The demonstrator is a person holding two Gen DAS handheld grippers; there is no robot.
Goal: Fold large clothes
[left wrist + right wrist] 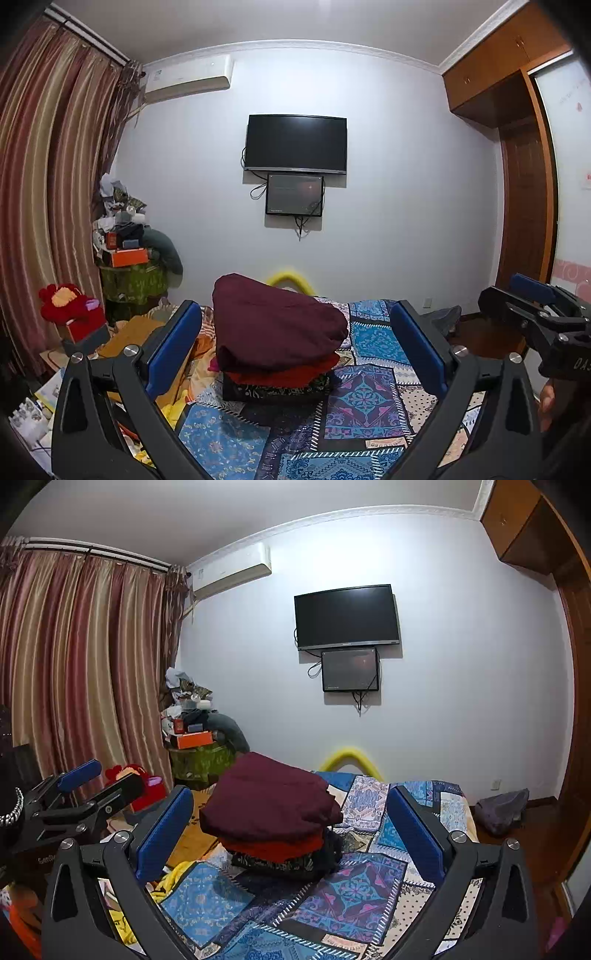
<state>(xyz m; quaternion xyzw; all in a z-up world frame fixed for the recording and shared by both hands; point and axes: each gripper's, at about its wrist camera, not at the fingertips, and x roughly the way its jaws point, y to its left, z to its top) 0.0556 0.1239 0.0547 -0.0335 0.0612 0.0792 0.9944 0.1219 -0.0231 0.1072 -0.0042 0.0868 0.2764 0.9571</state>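
- the jaws of the left gripper (295,347) are spread wide and grasp nothing; both blue pads hang in the air above the bed.
- the jaws of the right gripper (290,825) are also spread wide and empty.
- in the left wrist view the right gripper (532,295) shows at the right edge, with fingers of a hand (548,402) under it; there its jaws look released too.
- in the right wrist view the left gripper (88,782) shows at the left edge.
- the stack of folded clothes (277,339) lies on the bed (373,398), ahead of both grippers and framed between each pair of jaws, not touching them.
- the dark red garment (273,321) is on top; under it a brighter red piece (280,373), and at the bottom a dark patterned piece (273,391).
- the top garment is wider than the pieces below and hangs over them a little; its long axis goes left to right across the view, and the rounded fold faces the cameras.
- the stack sits near the left side of the patterned blue cover.
- on the wall behind hangs a black tv (295,142), with a smaller screen (294,194) under it.
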